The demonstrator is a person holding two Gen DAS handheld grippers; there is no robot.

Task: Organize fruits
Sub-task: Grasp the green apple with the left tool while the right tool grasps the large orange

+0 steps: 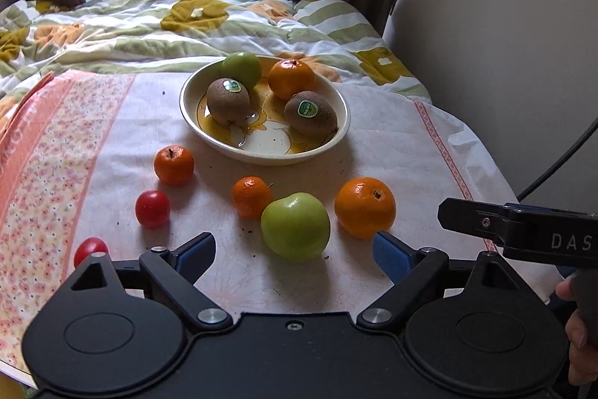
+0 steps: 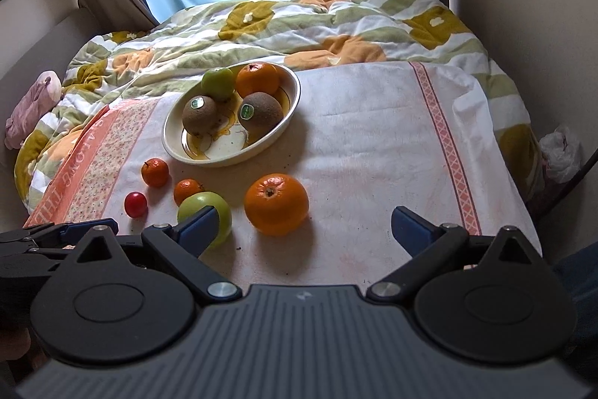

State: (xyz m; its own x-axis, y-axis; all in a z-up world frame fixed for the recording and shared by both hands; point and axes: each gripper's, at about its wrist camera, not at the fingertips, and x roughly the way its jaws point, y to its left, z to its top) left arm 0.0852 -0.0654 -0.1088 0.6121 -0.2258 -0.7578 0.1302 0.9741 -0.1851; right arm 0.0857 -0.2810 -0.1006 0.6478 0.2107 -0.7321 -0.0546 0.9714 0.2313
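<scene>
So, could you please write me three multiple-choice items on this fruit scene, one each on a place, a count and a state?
1. Where does the big orange lie?
A. in the dish
B. on the cloth, right of the near green apple
C. on the quilt

2. How many kiwis are in the dish?
A. one
B. two
C. three

3. How do the left tongs stand?
A. open, holding nothing
B. shut on a kiwi
C. shut on the dish rim

Answers:
1 B: it rests on the cloth, beside the near green apple.
2 B: the left kiwi and the right kiwi, each with a sticker, sit in it.
3 A: the blue pads stand wide apart, the apple just ahead and untouched.
</scene>
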